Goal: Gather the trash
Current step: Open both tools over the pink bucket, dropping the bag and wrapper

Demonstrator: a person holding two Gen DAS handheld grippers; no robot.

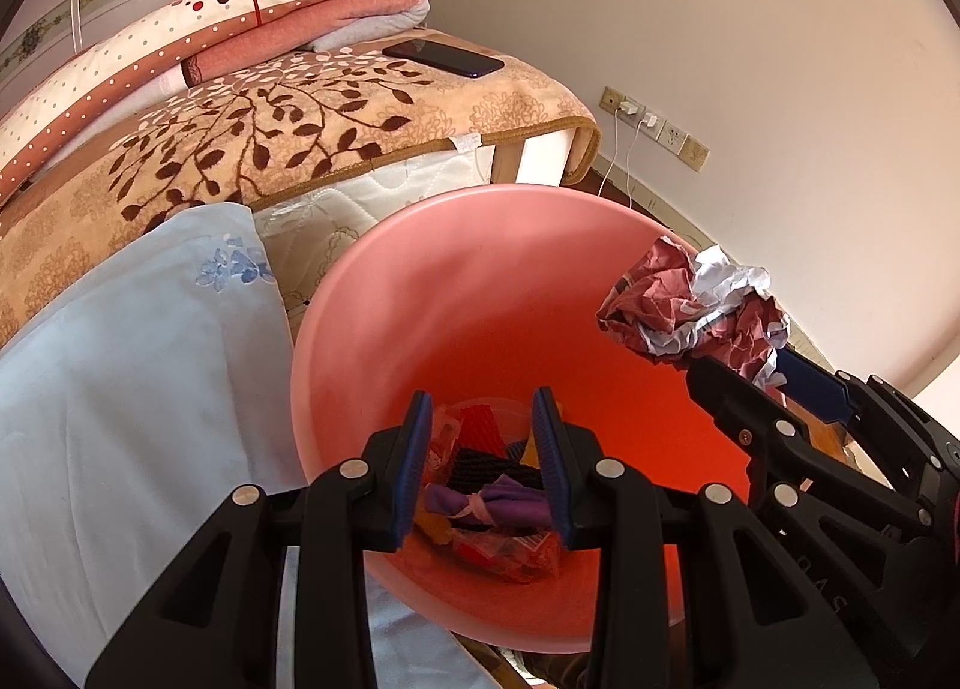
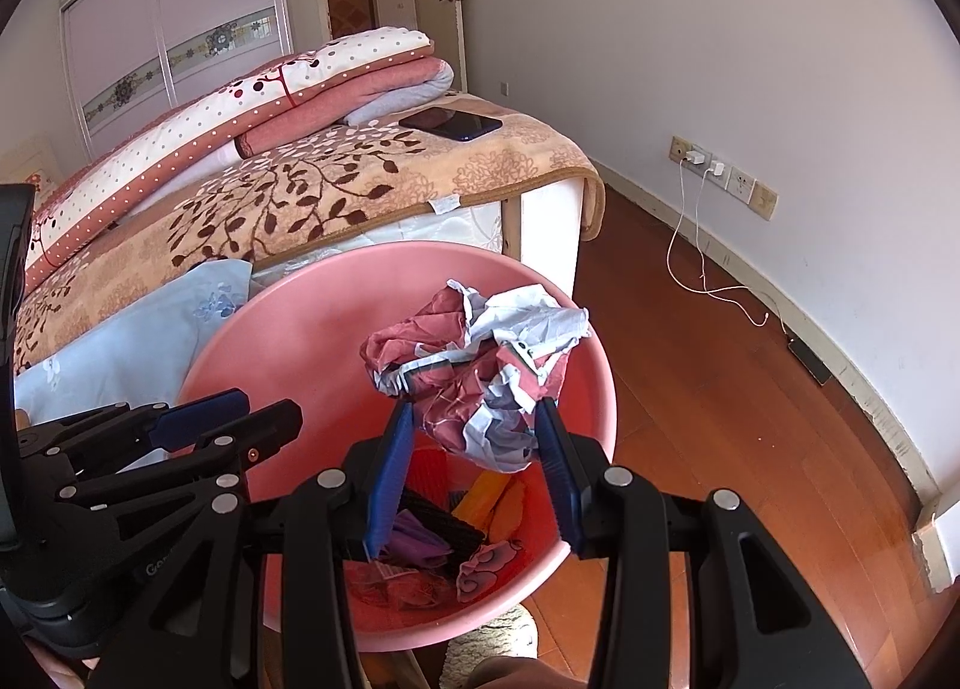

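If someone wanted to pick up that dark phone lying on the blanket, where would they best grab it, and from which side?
By its two long edges, coming down from above. The phone lies flat, face up, on the leaf-patterned blanket near the bed's corner, thin and clear of the folded quilts. The soft blanket should probably let fingers press down beside its edges.

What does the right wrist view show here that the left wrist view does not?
Only the right wrist view shows the wardrobe, the white cable trailing across the wooden floor, and the right gripper clamping the crumpled paper wad from behind. Only the left wrist view shows the left gripper with nothing between its pads. Both show the pink bin holding scraps, the phone on the bed, and the wall sockets.
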